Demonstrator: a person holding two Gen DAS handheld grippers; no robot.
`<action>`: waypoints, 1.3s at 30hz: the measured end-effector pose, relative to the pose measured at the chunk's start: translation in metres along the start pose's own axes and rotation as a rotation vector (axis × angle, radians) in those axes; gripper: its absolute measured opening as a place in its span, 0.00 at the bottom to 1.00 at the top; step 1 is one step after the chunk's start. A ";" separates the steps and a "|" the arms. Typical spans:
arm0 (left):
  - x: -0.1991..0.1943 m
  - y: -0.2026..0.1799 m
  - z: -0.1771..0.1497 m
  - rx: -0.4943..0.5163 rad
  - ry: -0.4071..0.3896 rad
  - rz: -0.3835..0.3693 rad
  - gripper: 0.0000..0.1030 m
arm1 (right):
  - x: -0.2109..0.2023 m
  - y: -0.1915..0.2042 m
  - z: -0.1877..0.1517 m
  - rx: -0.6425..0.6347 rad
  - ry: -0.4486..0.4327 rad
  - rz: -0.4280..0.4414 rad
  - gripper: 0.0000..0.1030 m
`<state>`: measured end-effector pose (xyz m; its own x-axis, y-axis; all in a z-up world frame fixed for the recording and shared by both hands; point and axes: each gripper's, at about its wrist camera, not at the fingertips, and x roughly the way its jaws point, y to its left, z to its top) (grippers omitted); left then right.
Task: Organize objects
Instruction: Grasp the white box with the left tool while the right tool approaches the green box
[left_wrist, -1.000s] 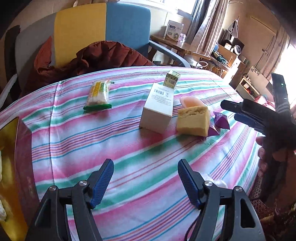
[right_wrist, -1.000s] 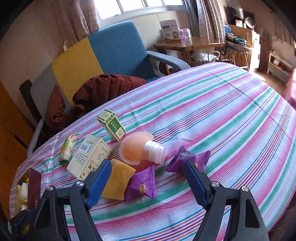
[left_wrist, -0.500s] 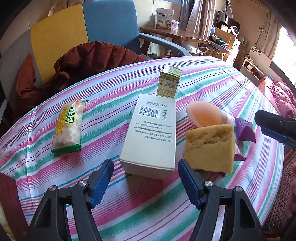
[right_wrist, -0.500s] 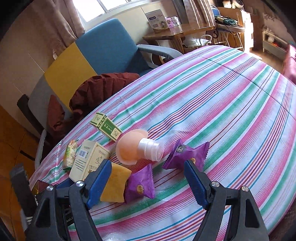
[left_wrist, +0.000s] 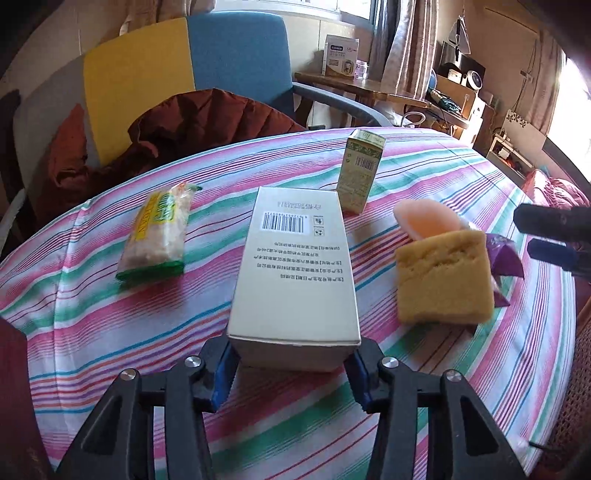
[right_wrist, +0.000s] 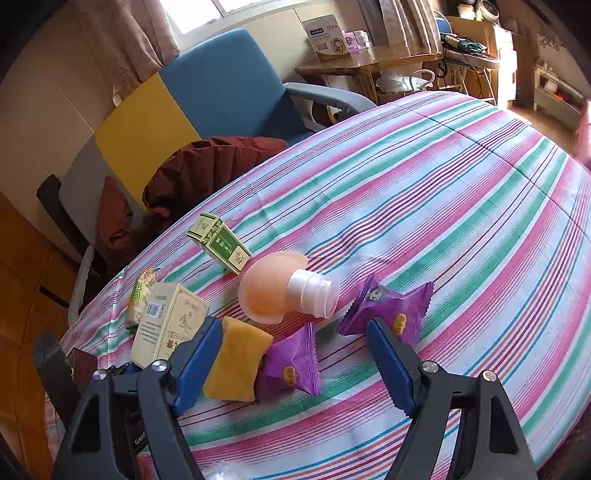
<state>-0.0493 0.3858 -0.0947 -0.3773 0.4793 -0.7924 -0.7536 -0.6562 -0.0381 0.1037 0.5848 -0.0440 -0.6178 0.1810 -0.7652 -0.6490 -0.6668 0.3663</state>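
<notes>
Jaws of the left gripper (left_wrist: 291, 363) have just been closing and now pinch the near end of the long white cardboard box with a barcode (left_wrist: 295, 266), its blue pads (left_wrist: 223, 373) set against both sides; half a second earlier they stood spread with the box lying ahead of them. The box fills the lower middle of the left wrist view and hides the pad tips behind its near end. In the right wrist view the same box sits at lower left, partly behind the right gripper's left finger.

The right gripper (right_wrist: 295, 350) hangs at the bottom of its frame as before, jaws spread and empty over the striped tablecloth (right_wrist: 461, 221). Just past it lie a yellow sponge block (right_wrist: 236, 363), partly covered by a finger, and two purple foil sachets (right_wrist: 388, 308). Beyond them a peach round bottle with a white cap (right_wrist: 273, 291) lies on its side, then a small green and cream carton (right_wrist: 219, 242). At centre left of the left wrist view lies a clear snack packet with green ends (left_wrist: 157, 232). A blue and yellow armchair (left_wrist: 184, 70) with a dark red jacket (left_wrist: 192, 125) stands behind the table.
</notes>
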 end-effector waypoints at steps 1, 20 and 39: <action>-0.004 0.005 -0.007 -0.015 -0.006 0.004 0.50 | 0.000 0.000 0.000 -0.002 0.002 0.000 0.78; -0.043 0.053 -0.059 -0.128 -0.103 0.054 0.50 | -0.002 0.052 -0.011 -0.232 -0.064 0.035 0.78; -0.044 0.065 -0.065 -0.187 -0.128 -0.022 0.50 | 0.087 0.126 0.050 -0.428 0.060 -0.032 0.38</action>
<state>-0.0465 0.2846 -0.1014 -0.4363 0.5568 -0.7068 -0.6542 -0.7356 -0.1757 -0.0543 0.5527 -0.0375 -0.5652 0.1725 -0.8067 -0.4167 -0.9037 0.0987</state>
